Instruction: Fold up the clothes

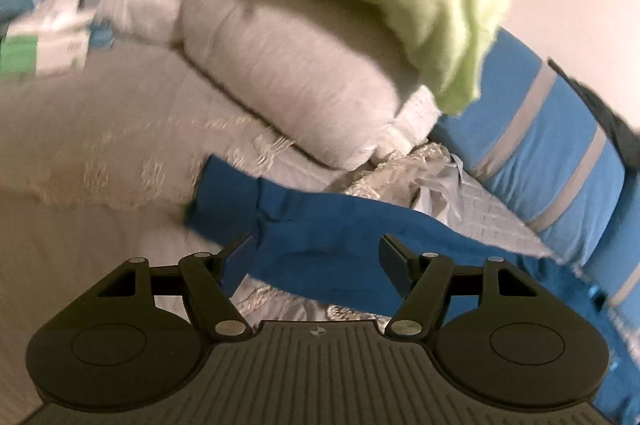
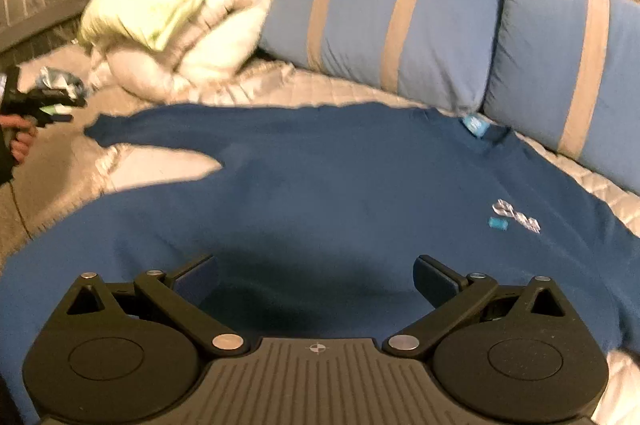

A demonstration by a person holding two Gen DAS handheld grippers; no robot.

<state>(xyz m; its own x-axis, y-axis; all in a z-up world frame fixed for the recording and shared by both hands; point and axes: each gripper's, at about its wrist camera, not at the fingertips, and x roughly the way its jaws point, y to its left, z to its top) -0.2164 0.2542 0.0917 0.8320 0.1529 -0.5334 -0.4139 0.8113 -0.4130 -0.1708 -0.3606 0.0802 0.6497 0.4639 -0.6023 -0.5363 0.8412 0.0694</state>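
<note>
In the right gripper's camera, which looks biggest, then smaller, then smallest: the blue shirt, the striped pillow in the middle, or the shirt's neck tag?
1. Blue shirt, though it's nearest the camera.
2. Striped pillow.
3. Neck tag, tiny.

Matte black claw [image 2: 316, 277] linkages, silver rivets, ribbed grey base

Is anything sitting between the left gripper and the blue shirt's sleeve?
Nothing visible. The left gripper is open with the sleeve of the blue shirt lying flat on the bedspread right between its fingers; the pillows and bunched blankets sit farther back.
</note>
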